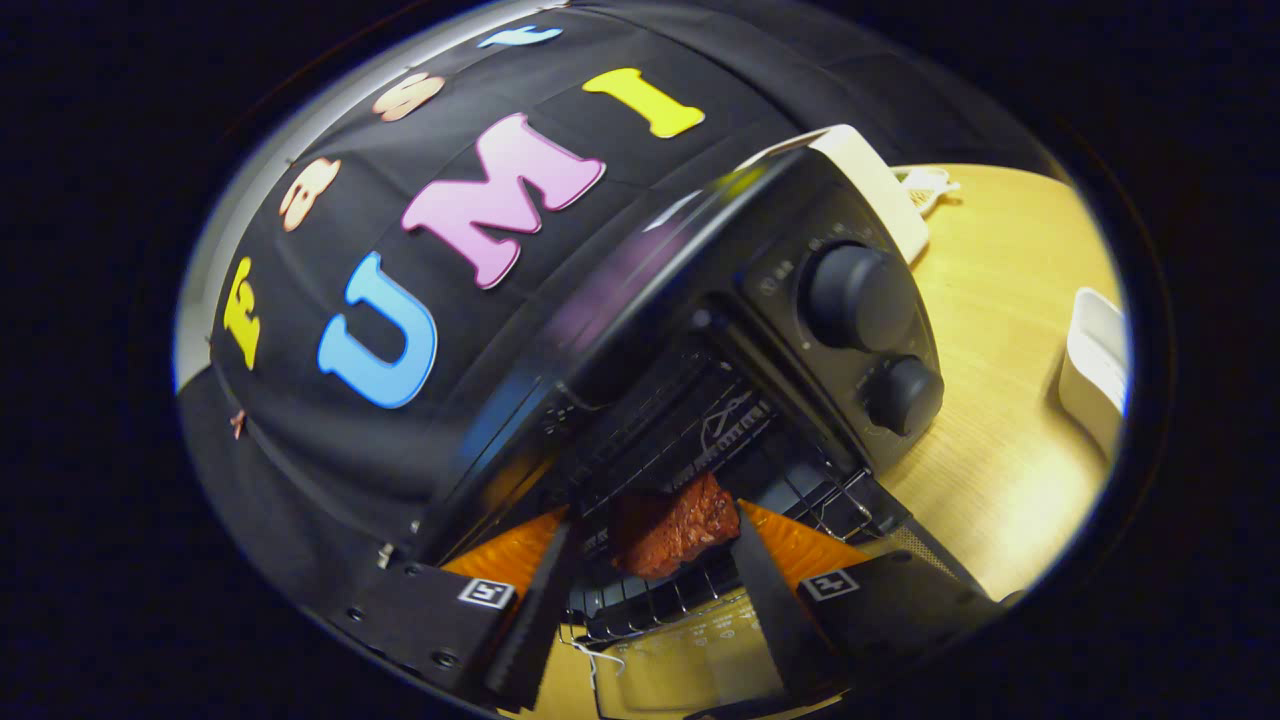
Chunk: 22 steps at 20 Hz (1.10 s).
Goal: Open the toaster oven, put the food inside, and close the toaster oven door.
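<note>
Reddish-brown food (678, 526) sits clamped between both fingers of the hand-held gripper (655, 560), over the wire rack (700, 440) just ahead. Beyond them stands the black toaster oven (760, 300), door open, two knobs (860, 297) showing, on the wooden worktop (1000, 330). A white dish (1095, 365) lies well apart.
</note>
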Tool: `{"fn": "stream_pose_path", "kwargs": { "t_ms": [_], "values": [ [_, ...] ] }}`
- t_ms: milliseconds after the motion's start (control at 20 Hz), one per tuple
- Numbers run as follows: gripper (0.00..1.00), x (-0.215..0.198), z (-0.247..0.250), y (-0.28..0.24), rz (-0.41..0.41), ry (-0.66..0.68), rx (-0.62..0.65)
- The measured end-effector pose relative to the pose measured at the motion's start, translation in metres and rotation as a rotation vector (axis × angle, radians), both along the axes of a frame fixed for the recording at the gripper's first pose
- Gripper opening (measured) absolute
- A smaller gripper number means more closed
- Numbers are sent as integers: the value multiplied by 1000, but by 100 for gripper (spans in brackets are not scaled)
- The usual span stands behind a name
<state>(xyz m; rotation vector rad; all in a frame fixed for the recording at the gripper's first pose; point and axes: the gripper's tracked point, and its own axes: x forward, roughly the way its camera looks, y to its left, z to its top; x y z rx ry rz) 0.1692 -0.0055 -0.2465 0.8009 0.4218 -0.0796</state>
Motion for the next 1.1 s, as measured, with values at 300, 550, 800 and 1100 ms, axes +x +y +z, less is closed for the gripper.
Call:
{"fn": "stream_pose_path", "kwargs": {
  "t_ms": [300,550,800,1100],
  "values": [
    [98,-28,-6,4,107,56,-221],
    [98,-51,9,7,186,64,-358],
    [98,-99,15,18,320,107,-531],
    [98,-158,6,36,445,159,-692]
  ]
}}
